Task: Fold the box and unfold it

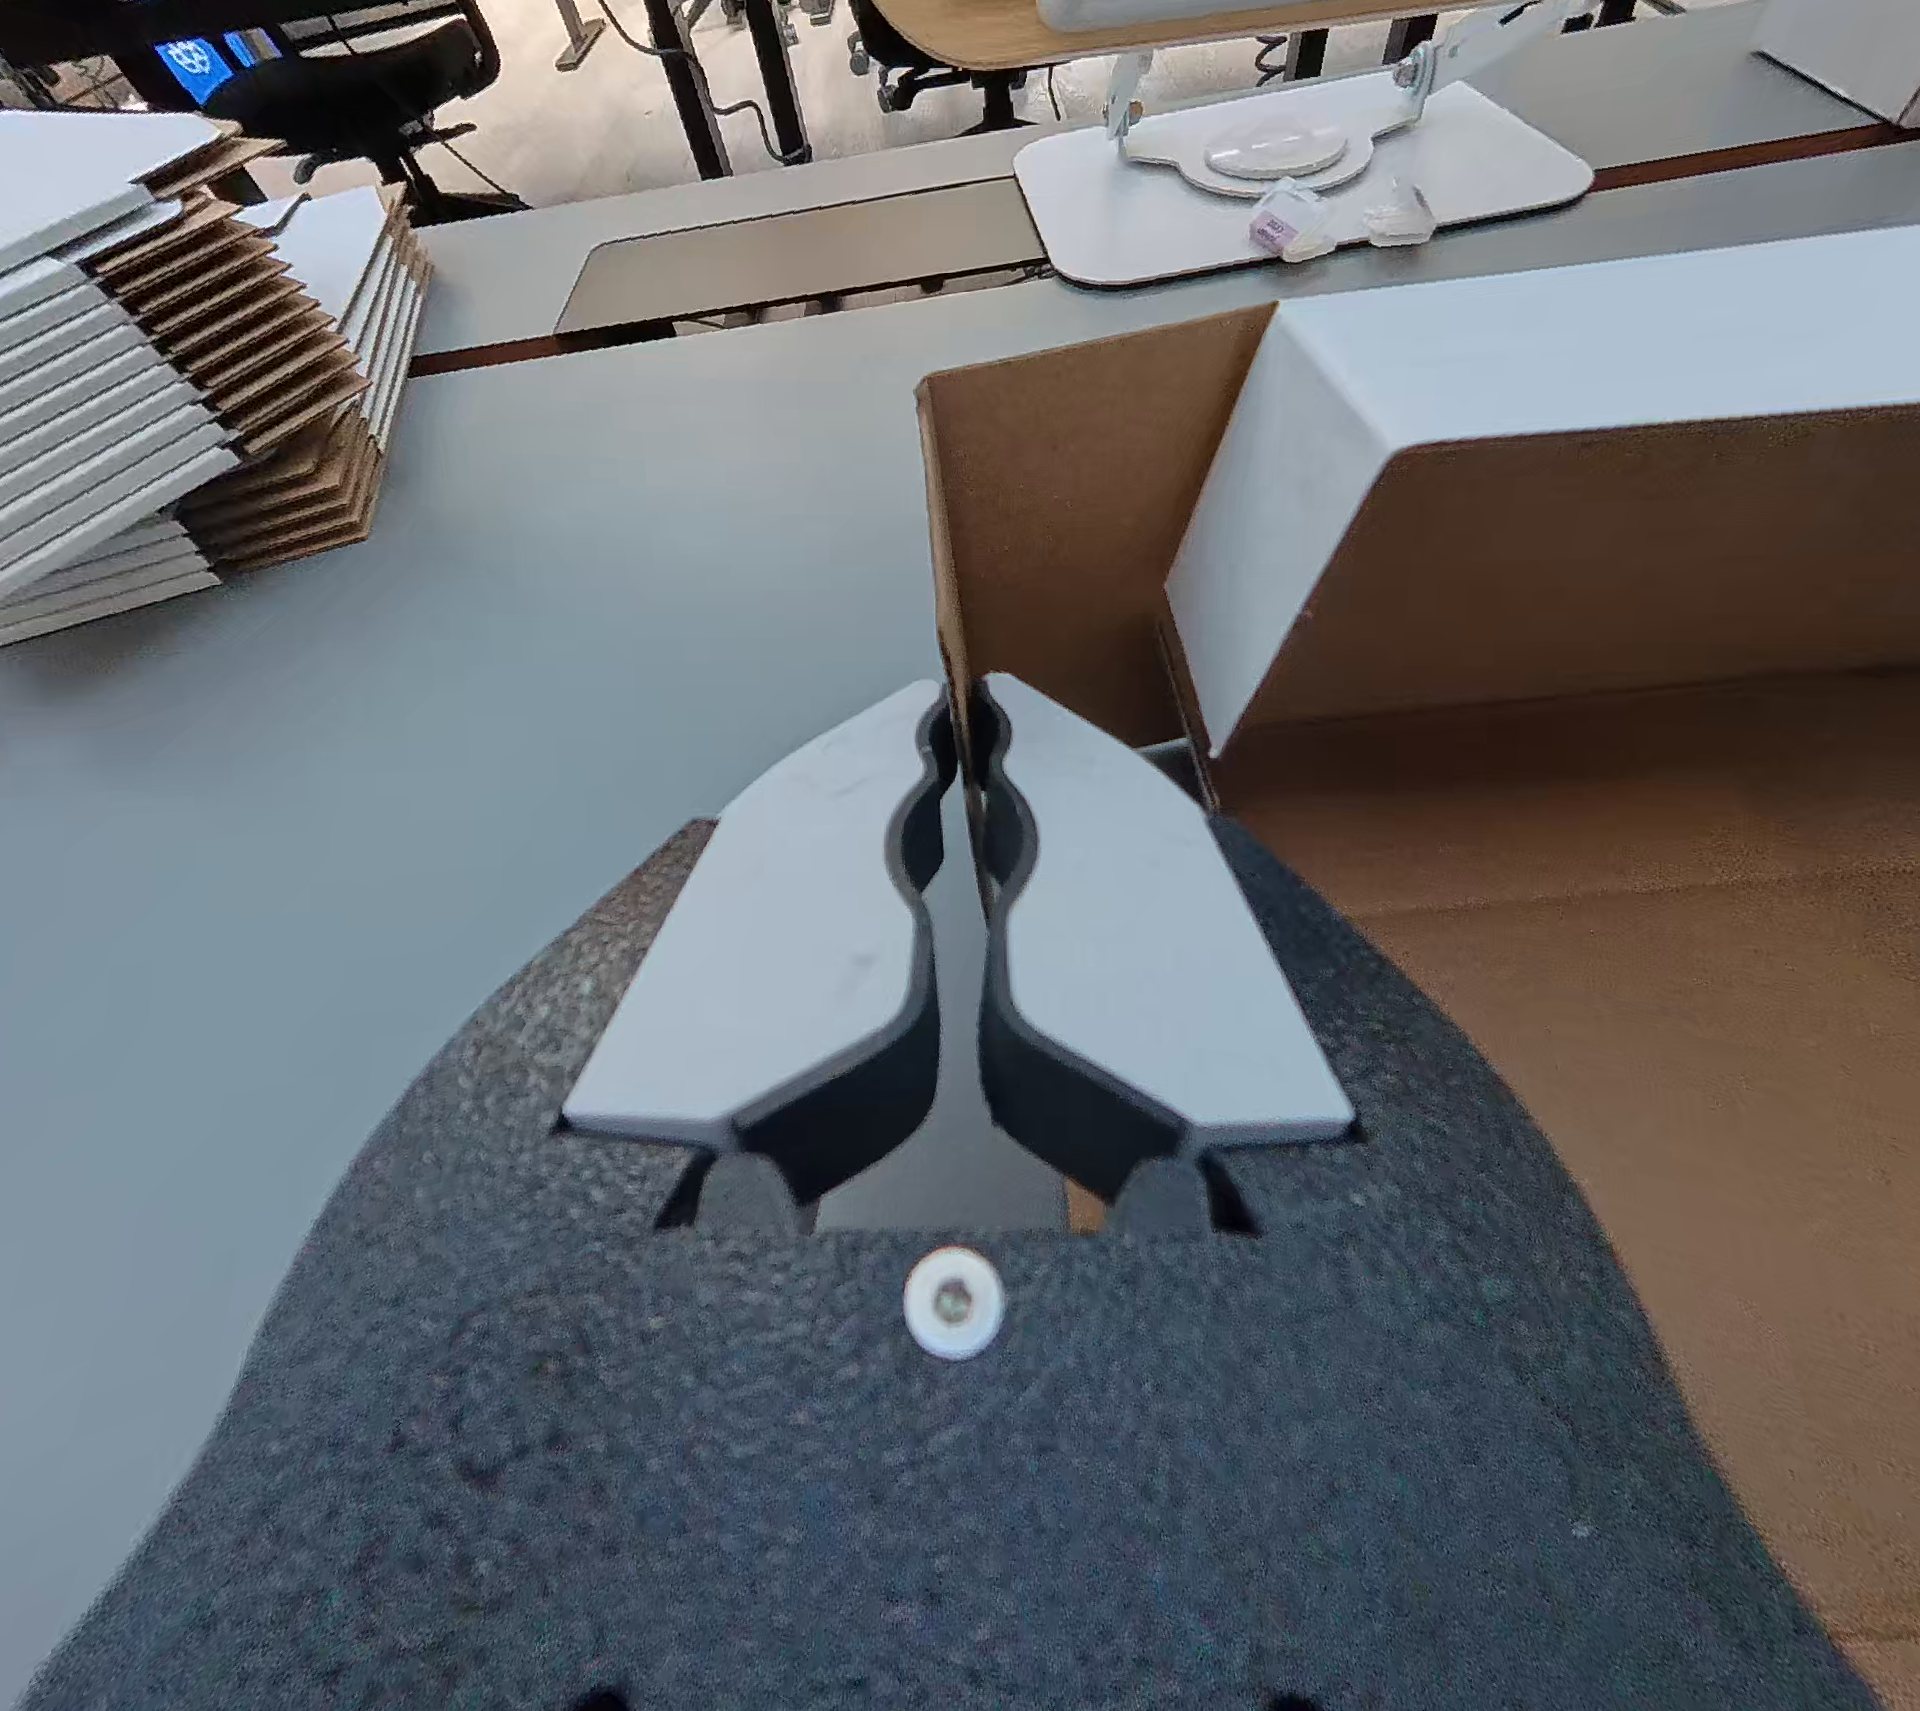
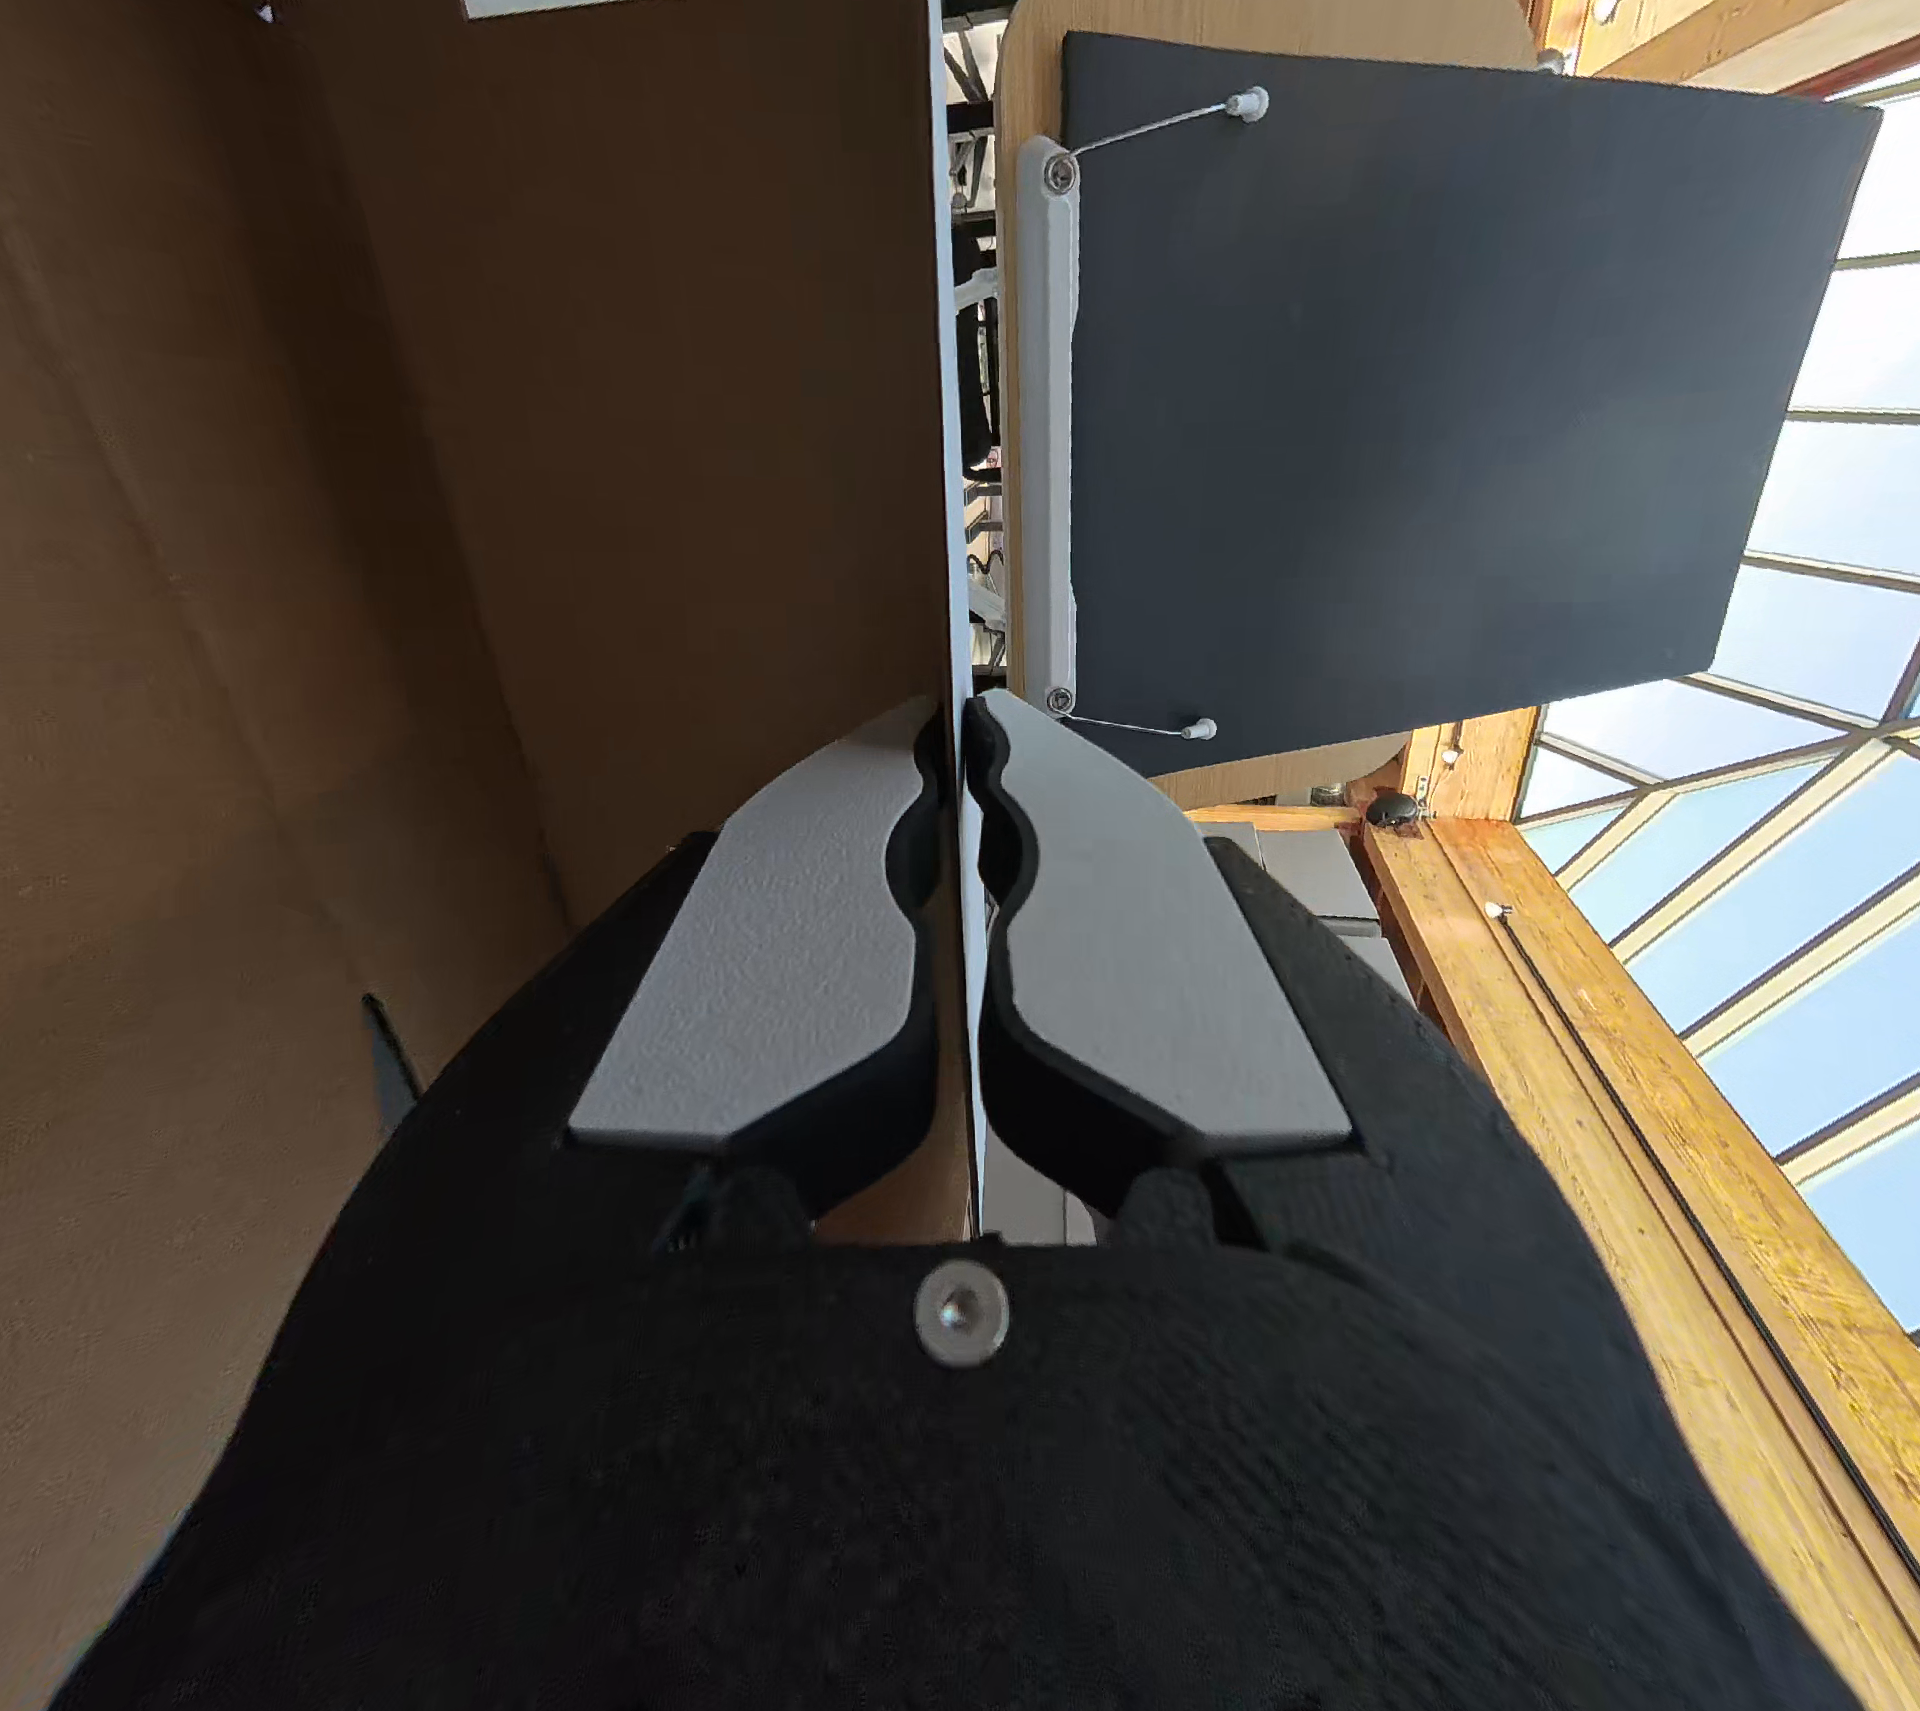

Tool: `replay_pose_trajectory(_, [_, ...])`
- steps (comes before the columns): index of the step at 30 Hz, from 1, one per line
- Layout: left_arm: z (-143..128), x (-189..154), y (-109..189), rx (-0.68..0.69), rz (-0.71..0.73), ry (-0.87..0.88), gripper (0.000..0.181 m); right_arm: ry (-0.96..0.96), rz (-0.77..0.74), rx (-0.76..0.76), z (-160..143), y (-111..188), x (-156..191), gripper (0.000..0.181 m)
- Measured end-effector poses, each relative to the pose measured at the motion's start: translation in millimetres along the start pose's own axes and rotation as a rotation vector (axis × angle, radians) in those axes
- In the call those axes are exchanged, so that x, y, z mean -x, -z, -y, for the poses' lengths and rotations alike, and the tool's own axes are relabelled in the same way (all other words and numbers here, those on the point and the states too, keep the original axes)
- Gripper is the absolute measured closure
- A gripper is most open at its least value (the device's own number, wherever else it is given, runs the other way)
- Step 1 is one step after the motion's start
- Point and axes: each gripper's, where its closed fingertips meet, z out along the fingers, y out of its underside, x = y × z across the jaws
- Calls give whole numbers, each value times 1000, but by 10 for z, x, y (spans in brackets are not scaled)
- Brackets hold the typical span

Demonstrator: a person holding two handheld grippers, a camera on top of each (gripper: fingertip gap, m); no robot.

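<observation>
1. Only the left wrist view shows the grey table [image 1: 520,622], with a stack of flat cardboard blanks [image 1: 187,373] at the left edge and a white stand base [image 1: 1299,196] at upper right.
2. There the left gripper [image 1: 966,726] pinches the upright brown flap of the box [image 1: 1558,882], which fills the right half of the frame.
3. Only the right wrist view shows the box's brown inside [image 2: 416,466] across the left half, a dark panel [image 2: 1455,373] at upper right, and windows at far right.
4. There the right gripper [image 2: 958,726] is pressed together on a thin white-edged wall of the box.
5. The box's far side is cut off in both views, and neither view shows the other gripper.
</observation>
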Motion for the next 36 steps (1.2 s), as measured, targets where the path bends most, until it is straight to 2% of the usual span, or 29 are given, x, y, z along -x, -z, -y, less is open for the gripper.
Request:
replay_pose_trajectory(4, [-13, -96, 154, -4, -79, 26, 180, -16, -29, 11, 2, -14, 2, 179])
replay_pose_trajectory(7, [-39, -374, 334, 37, -210, -42, 180, -15, -38, 11, 25, 30, 17, 179])
replay_pose_trajectory(9, [-66, -463, 385, 56, -172, -153, 178, -33, -17, -21, 35, 66, 26, 178])
replay_pose_trajectory(15, [-86, -584, 360, 78, -160, -236, 173, 26, 13, -94, -4, 44, 24, 177])
replay_pose_trajectory(17, [-98, -630, 378, 77, -234, -243, 167, 36, -3, -100, -8, 34, 26, 177])
replay_pose_trajectory(20, [-100, -760, 431, 48, -403, -311, 148, 62, -48, -94, -13, 35, 33, 177])
replay_pose_trajectory(22, [-41, -946, 586, -38, -618, -334, 159, 58, -64, -94, -12, 46, 35, 177])
replay_pose_trajectory(23, [0, -975, 661, -74, -687, -339, 158, 54, -65, -101, -12, 54, 35, 177])
replay_pose_trajectory(27, [365, -615, 847, -191, -721, -214, 150, 34, -55, -113, -10, 62, 29, 177])
replay_pose_trajectory(29, [633, -223, 867, -315, -645, -135, 154, 53, -56, -101, -6, 65, 32, 178])
replay_pose_trajectory(30, [684, -25, 804, -334, -592, -128, 158, 66, -59, -101, -6, 69, 32, 178])
replay_pose_trajectory(31, [641, 104, 701, -298, -575, -149, 156, 74, -61, -105, -6, 69, 33, 178])
replay_pose_trajectory(33, [394, 186, 438, -121, -612, -219, 146, 63, -56, -122, -8, 66, 33, 177])
replay_pose_trajectory(34, [281, 157, 335, -53, -654, -259, 149, 44, -48, -125, -9, 65, 34, 177])
replay_pose_trajectory(36, [164, 26, 198, -23, -744, -322, 151, 30, -40, -114, -8, 70, 35, 177])
